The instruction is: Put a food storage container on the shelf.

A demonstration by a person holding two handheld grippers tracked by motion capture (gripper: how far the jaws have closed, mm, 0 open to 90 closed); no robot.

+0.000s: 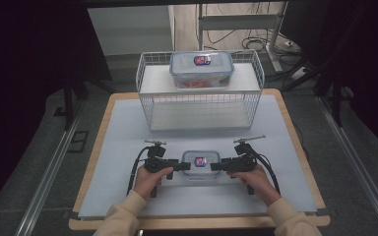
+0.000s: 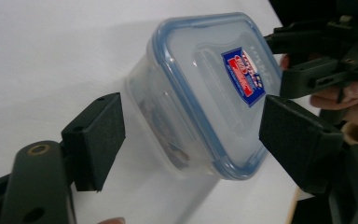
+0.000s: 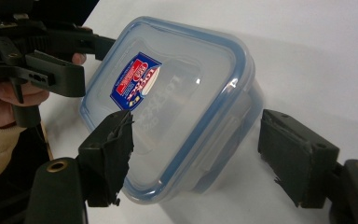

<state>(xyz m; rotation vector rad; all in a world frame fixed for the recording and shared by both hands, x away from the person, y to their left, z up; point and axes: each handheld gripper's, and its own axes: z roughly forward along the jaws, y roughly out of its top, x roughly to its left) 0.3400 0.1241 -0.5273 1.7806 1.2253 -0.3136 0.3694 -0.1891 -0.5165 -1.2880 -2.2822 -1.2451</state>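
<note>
A small clear food box (image 1: 197, 163) with a blue-rimmed lid and a red and blue label lies on the white mat near the table's front. My left gripper (image 1: 184, 166) reaches it from the left, my right gripper (image 1: 215, 165) from the right. In the left gripper view the box (image 2: 205, 93) sits between the spread jaws of the left gripper (image 2: 193, 140), with a gap at the left pad. In the right gripper view the right gripper (image 3: 200, 154) straddles the box's (image 3: 177, 102) other end, its right pad clear of the wall. Both are open.
A white wire basket rack (image 1: 150, 105) stands at the back of the mat, with a larger lidded box (image 1: 202, 69) holding something orange on its top shelf. The mat (image 1: 123, 147) lies bare around the hands. Dark stands and cables surround the table.
</note>
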